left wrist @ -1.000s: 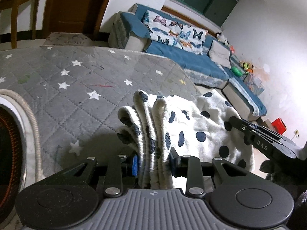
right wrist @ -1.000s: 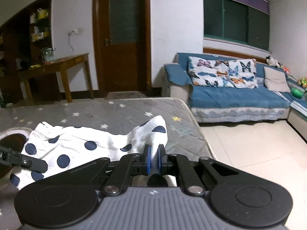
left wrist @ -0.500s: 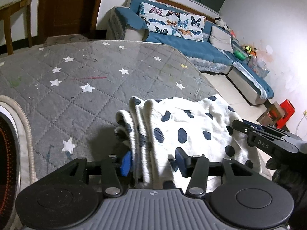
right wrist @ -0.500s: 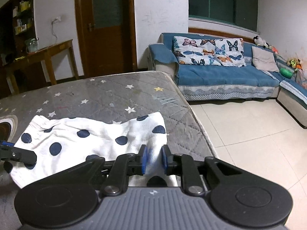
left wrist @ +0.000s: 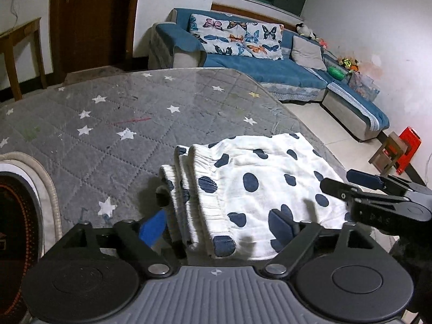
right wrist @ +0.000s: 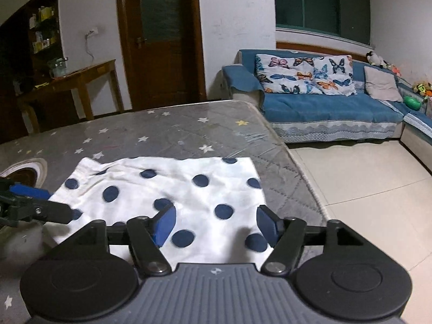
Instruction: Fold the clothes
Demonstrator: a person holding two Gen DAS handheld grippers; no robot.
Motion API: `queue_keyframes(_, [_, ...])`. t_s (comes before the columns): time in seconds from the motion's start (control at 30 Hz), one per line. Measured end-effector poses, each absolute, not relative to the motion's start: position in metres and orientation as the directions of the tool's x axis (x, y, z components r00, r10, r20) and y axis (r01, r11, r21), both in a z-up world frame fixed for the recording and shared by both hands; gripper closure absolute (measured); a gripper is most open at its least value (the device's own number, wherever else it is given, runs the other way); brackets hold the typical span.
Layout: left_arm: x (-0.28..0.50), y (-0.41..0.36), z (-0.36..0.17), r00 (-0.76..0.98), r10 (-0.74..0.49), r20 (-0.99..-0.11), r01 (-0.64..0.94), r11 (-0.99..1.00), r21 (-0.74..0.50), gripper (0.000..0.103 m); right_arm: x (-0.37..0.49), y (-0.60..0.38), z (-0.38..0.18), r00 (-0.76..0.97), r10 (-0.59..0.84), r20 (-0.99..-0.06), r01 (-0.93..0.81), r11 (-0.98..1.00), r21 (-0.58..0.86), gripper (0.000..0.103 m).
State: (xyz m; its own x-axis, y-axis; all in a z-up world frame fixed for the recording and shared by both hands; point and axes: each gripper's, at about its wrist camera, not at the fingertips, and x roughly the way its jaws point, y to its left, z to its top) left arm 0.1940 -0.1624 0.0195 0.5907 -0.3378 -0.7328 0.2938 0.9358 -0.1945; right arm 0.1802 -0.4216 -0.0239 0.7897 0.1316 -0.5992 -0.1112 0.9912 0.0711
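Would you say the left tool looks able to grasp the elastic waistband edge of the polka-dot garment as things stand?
Probably yes: the left tool is open, straddling the polka-dot garment right at its stacked waistband, with nothing between them.

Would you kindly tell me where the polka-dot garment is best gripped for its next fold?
Probably at the stacked waistband edge of the polka-dot garment, approached from its outer side by the open left hand-held gripper. The elastic layers bunch thickly there, so one pinch should catch them together.

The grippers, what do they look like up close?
Both look alike. The left gripper and right gripper are black plastic with blue pads on the fingers, silver bolts, two round black discs and a ribbed grey middle.
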Motion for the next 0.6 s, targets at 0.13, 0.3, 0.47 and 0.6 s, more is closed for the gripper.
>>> queue_keyframes(0.13, [0.194, -0.163, 0.014, 0.586, -0.327, -0.741, 0.291, 0.939, -0.184, 0.011, 0.175, -0.416, -0.029, 0.779, 0.161, -0.606, -0.135, 0.987, 0.088, 0.019])
queue_keyframes(0.3, [0.195, -0.165, 0.008, 0.582, -0.315, -0.750, 0.292, 0.942, -0.169, 0.007, 0.174, -0.408, -0.040, 0.758, 0.181, -0.626, -0.156, 0.983, 0.095, 0.016])
queue_keyframes(0.47, [0.192, -0.167, 0.002, 0.584, -0.302, -0.753, 0.297, 0.943, -0.149, 0.002, 0.170, -0.405, -0.050, 0.756, 0.191, -0.626, -0.162, 0.981, 0.104, 0.008])
queue_keyframes(0.6, [0.188, -0.168, -0.004, 0.579, -0.301, -0.758, 0.297, 0.943, -0.148, 0.000, 0.166, -0.403, -0.056, 0.761, 0.199, -0.617, -0.177, 0.979, 0.098, 0.001])
